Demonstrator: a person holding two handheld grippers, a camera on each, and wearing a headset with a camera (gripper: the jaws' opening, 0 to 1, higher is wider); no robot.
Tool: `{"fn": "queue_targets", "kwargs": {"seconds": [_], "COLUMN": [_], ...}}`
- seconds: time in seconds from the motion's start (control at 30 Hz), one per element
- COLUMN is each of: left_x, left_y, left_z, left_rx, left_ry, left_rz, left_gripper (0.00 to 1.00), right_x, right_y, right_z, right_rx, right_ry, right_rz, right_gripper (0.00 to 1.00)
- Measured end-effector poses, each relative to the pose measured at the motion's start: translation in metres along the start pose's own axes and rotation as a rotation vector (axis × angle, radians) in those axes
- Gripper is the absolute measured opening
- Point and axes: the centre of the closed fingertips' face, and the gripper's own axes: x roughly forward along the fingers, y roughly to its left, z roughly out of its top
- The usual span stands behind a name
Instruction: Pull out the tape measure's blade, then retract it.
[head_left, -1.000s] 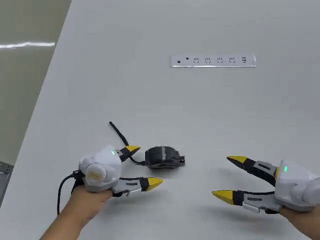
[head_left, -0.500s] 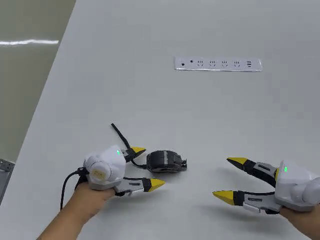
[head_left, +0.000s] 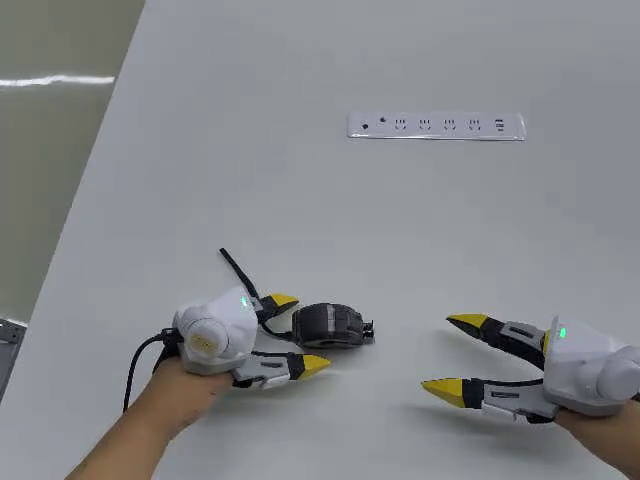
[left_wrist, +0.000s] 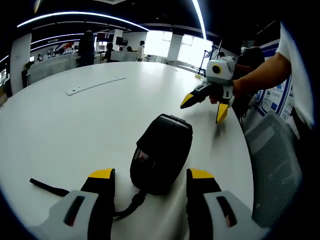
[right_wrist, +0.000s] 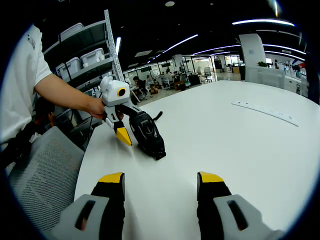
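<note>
white table (head_left: 300, 180), power strip (head_left: 436, 126), mesh chair (right_wrist: 45, 175)

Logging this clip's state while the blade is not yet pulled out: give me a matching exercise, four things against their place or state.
1. tape measure
2. left gripper
3. right gripper
4. power strip

a. open over bare table, nothing between its jaws
b. white, lying flat at the far side
c. black, lying between two yellow tips
d. open, jaws on either side of the tape measure

Pairs: 1-c, 2-d, 3-a, 4-b.
</note>
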Motion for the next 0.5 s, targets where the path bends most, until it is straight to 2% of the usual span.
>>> {"fn": "queue_targets", "kwargs": {"seconds": [0.5], "left_x": [0.0055], "left_y": [-0.0034], "left_z": [0.0007], "left_rx": [0.018], "left_ry": [0.002], "left_rz": [-0.028], "left_gripper": [0.43], "right_x": [0.0049], "right_y": [-0.0021], "right_z": [-0.0019], "right_rx": [0.005], "right_ry": [0.001], "right_rz": [0.009], "right_gripper": [0.56]}}
